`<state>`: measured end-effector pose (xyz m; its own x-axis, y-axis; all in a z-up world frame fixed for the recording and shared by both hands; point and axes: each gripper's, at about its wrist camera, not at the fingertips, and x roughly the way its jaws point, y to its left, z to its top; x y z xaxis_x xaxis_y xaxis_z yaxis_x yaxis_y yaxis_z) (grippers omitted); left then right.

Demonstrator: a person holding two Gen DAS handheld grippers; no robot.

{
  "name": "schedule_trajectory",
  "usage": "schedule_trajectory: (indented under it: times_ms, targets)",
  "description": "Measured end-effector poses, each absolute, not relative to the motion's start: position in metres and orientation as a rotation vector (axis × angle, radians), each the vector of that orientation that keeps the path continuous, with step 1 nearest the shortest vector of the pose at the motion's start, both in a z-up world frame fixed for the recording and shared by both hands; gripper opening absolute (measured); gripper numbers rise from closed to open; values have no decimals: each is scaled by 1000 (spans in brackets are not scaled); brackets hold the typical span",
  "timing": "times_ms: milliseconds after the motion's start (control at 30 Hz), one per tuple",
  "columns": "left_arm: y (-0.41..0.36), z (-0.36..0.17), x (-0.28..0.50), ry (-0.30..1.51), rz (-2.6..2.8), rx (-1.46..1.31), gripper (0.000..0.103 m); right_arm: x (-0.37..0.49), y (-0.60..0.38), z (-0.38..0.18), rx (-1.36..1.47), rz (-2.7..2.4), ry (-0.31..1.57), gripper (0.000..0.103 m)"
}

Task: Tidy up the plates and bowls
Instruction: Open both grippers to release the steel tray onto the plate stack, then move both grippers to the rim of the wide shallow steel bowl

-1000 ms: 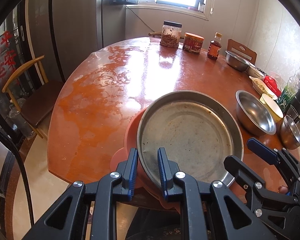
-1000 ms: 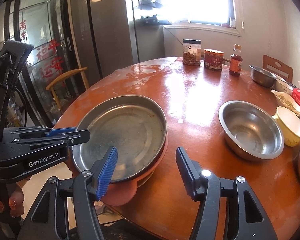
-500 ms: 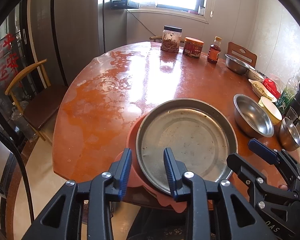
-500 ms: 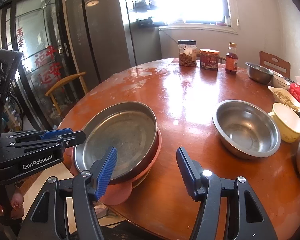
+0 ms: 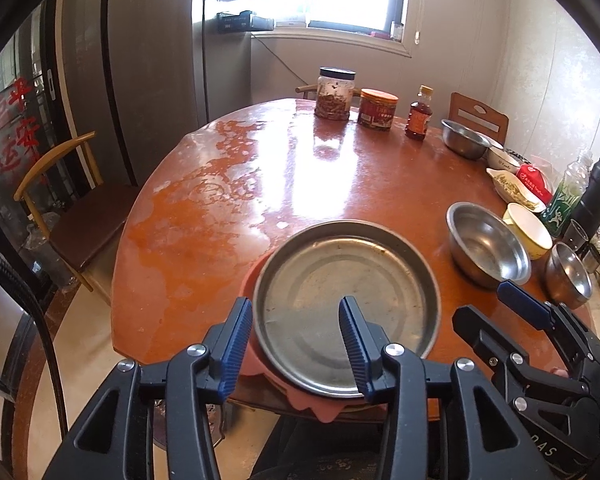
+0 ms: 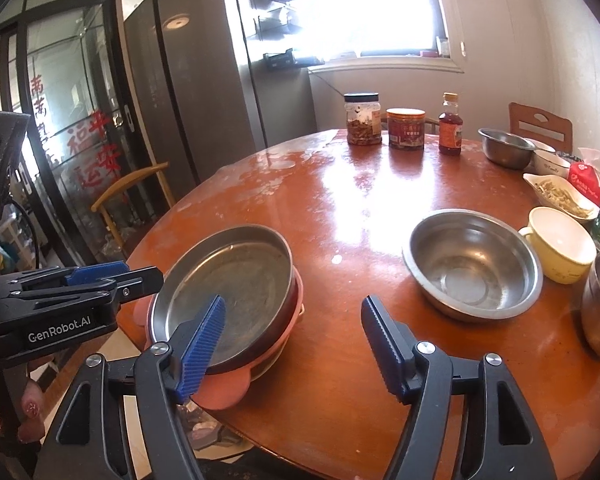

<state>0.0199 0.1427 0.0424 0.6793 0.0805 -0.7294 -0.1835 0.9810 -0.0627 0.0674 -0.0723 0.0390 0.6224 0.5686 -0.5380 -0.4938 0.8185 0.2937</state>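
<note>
The pan sits on a pink plate at the table edge. Left gripper and right gripper, both empty, are opening. Only the right view shows a pale rim, perhaps another plate, underneath.

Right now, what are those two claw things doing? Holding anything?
Left gripper: fingers opening, letting go of the metal plate.
Right gripper: fingers opening, holding nothing.

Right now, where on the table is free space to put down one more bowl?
The widest bare patch is the middle of the table, between the metal pan near the edge and the jars at the far side. The left part is bare too. The right edge is crowded: steel bowl, yellow cup, bottles.
</note>
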Motion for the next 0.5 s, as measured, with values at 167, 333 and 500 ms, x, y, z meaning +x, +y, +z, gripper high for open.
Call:
schedule_trajectory:
  times_ms: [167, 333, 500]
  targets:
    - [127, 55, 25, 794, 135, -114, 45, 68, -90, 41, 154, 581, 655, 73]
    - [105, 66, 32, 779, 99, -99, 46, 76, -119, 44, 210, 531, 655, 73]
    - [82, 72, 42, 776, 66, -74, 48, 80, -152, 45, 257, 470, 649, 73]
